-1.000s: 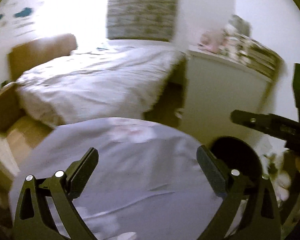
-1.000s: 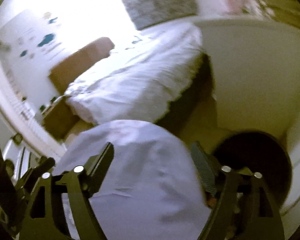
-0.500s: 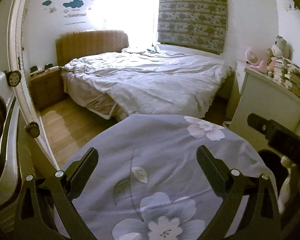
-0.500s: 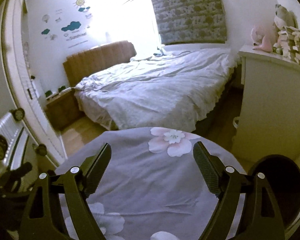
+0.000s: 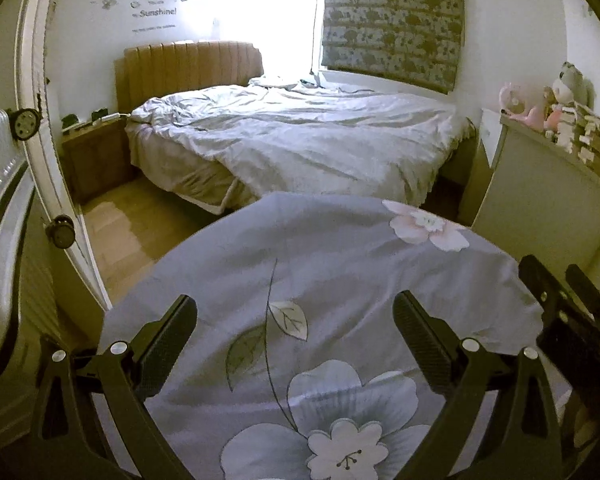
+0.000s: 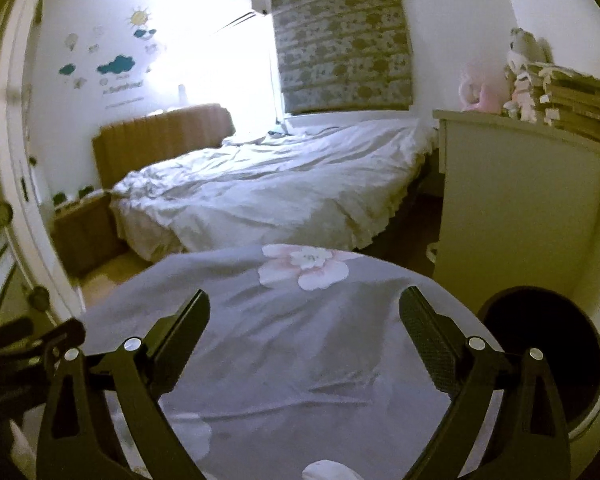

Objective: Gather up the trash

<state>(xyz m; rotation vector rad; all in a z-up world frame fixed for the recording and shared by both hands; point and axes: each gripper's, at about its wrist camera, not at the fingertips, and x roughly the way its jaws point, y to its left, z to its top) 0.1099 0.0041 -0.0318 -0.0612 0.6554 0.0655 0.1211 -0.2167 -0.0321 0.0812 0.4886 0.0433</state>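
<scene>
Centre-bottom of the left wrist view, the left gripper [image 5: 294, 302] hangs released over a table's floral cloth [image 5: 340, 248], with nothing between its fingers. In the right wrist view the right gripper [image 6: 305, 296], its jaws just opened wider, is likewise empty above the cloth. A white lump [image 6: 328, 472] at that frame's bottom edge may be the trash, though it is too cropped to tell. If it is crumpled paper, it should be light and soft, best pinched across its middle. A dark round bin [image 6: 540, 360] sits at lower right.
</scene>
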